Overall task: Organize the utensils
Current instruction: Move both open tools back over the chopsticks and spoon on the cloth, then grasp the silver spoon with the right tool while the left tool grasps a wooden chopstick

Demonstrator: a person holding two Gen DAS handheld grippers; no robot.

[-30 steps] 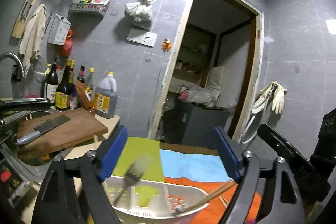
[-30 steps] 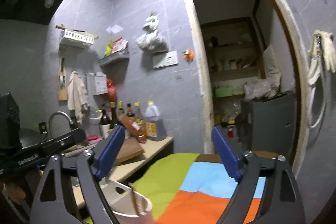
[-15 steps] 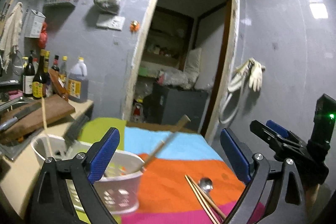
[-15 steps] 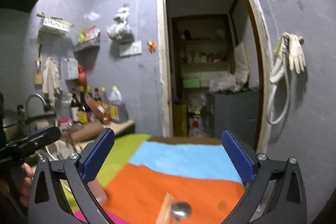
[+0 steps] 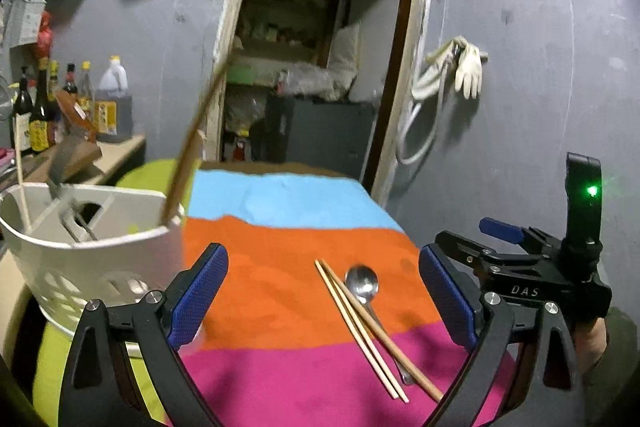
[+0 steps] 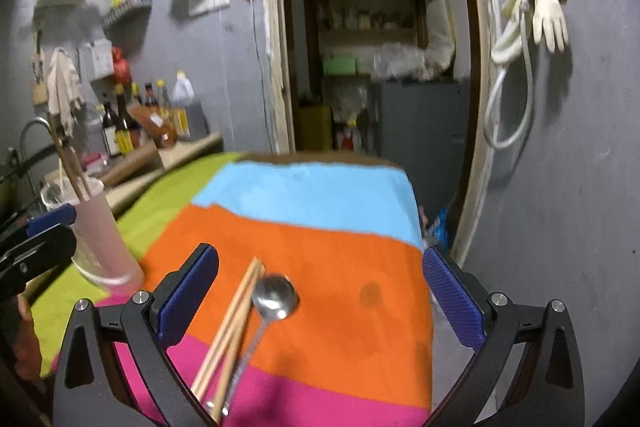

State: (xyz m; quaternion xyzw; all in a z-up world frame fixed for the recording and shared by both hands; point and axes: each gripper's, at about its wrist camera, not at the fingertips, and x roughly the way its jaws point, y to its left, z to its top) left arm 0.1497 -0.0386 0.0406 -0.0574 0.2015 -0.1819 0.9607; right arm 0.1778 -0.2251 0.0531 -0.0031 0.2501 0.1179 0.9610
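Note:
A metal spoon and wooden chopsticks lie side by side on the striped cloth, across the orange and pink bands; they also show in the right wrist view, spoon, chopsticks. A white utensil caddy at the left holds several utensils, including chopsticks. My left gripper is open and empty above the cloth. My right gripper is open and empty, hovering over the spoon and chopsticks; it also shows at the right of the left wrist view.
The table's right edge drops off near a grey wall and doorway. A counter at the left holds bottles and a cutting board. A hose and gloves hang on the right wall.
Both grippers have swung right and tilted down. The caddy has moved to the left edge of view, and the spoon and chopsticks now lie between both pairs of fingers.

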